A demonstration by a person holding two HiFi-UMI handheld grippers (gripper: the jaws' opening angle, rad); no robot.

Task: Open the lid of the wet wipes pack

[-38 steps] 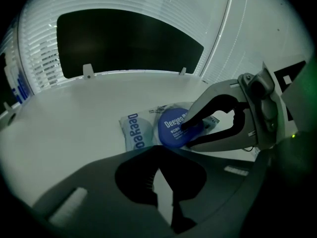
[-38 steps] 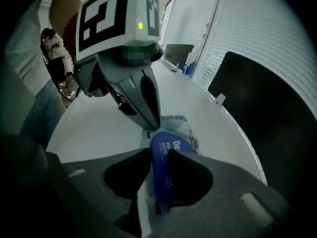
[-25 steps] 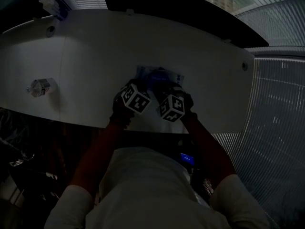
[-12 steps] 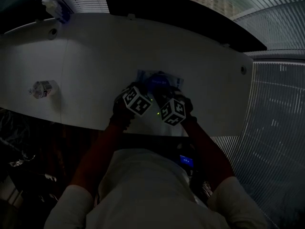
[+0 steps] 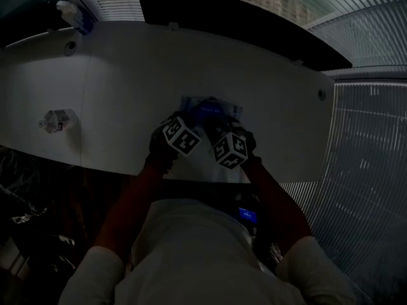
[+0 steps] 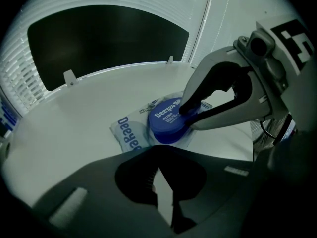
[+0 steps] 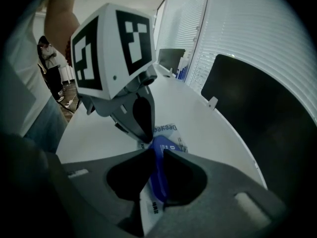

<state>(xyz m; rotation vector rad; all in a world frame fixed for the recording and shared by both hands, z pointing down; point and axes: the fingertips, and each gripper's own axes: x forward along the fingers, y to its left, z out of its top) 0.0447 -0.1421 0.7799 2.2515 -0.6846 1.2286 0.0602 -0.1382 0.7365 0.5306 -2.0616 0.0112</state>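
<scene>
Pack position: the flat white-and-blue soft wet wipes pack (image 6: pixel 130 135) lies on the white worktop (image 5: pixel 159 68), close to the front edge and about midway along it, under both hands. Its round blue plastic lid (image 6: pixel 166 125) sits on top of the pack, towards the end nearer the right hand.

Right gripper (image 7: pixel 158 153): the jaws have just been closing, and the lid's rim is now between them. The left gripper view shows one finger tip on the lid's top face and the other finger along its lower edge. The right gripper view shows blue plastic filling the gap between the jaws. This reads as a pinch on the rim.

Left gripper (image 6: pixel 159 157): the jaws are drawn close, with only a thin pale sliver between them. The tips are at the pack's near edge, just beside the lid. They are probably pinning the pack down. No view shows whether any film is caught between them.

Lid state: it lies about flat on the pack and has not swung up.

Meaning for the task: the grip is made and the opening is not yet done. The next move would likely be an upward peel about the hinge while the left side holds the pack. The main risk is that the light pack lifts with the lid, or that the rim slips out of the pinch.
</scene>
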